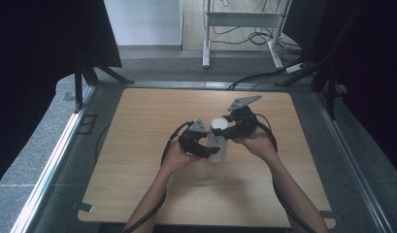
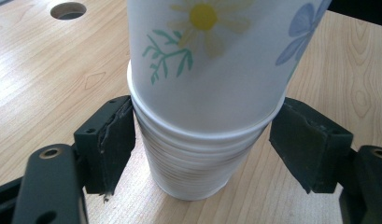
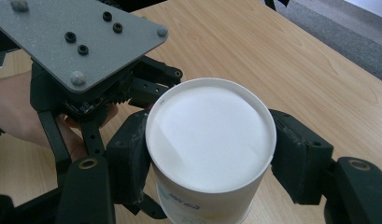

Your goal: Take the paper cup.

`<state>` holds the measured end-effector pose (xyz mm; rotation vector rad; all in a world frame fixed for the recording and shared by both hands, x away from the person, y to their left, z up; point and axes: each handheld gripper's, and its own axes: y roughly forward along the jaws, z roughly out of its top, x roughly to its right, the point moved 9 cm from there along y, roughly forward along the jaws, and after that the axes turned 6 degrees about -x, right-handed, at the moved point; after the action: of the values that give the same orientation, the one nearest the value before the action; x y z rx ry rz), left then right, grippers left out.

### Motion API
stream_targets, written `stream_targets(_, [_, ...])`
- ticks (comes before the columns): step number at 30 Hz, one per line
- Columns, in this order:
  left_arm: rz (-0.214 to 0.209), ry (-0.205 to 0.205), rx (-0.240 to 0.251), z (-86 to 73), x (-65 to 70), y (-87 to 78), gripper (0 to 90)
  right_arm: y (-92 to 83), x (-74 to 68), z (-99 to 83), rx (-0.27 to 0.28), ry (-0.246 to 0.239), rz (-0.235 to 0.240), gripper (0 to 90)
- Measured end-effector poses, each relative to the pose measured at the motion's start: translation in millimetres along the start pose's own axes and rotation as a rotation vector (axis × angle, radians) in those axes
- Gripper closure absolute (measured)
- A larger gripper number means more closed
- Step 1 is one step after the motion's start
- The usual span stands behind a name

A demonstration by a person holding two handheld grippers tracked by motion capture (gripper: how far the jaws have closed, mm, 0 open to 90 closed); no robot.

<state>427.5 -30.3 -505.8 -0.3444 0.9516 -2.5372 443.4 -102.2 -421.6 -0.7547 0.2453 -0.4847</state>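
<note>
Two hand-held grippers meet mid-counter [image 1: 138,194] over one inverted cup stack [image 2: 193,163]. The right hand-held gripper [image 3: 209,158] clamps the single flowered top cup [image 3: 211,140]. The left hand-held gripper [image 2: 200,144], half closed, brackets the stack's rims, its left pad touching.

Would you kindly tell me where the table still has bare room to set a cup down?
The table is bare along its far edge, down its left side and in the near strip between the forearms. It is crowded at the middle, where the left claw and right claw meet around the cup stack.
</note>
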Motion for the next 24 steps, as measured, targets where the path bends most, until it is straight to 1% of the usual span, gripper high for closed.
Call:
stream_targets(10, [0.001, 0.005, -0.008, -0.1, -0.1, -0.6, 24.4, -1.6, 0.0, 0.8, 0.001, -0.004, -0.004, 34.7])
stream_targets(13, [0.0, 0.009, -0.012, -0.1, -0.2, -0.7, 24.6, -3.3, -0.3, 2.6, 0.013, -0.002, -0.002, 35.1])
stream_targets(14, [0.001, 0.009, -0.014, -0.1, -0.2, -0.6, 24.7, -7.1, -0.4, 5.1, 0.026, -0.004, -0.001, 35.8])
stream_targets(17, [0.002, 0.012, -0.022, -0.6, -0.4, -0.1, 24.7, -11.7, -0.9, 8.3, 0.039, -0.005, -0.002, 36.0])
stream_targets(20, [0.0, 0.009, -0.019, -0.6, -0.4, 0.2, 24.7, -16.7, -1.7, 11.2, 0.038, -0.01, -0.004, 36.0])
stream_targets(24, [0.002, 0.012, -0.023, -0.9, -0.3, -0.1, 24.6, -21.9, -2.3, 15.7, 0.05, -0.008, 0.004, 36.0])
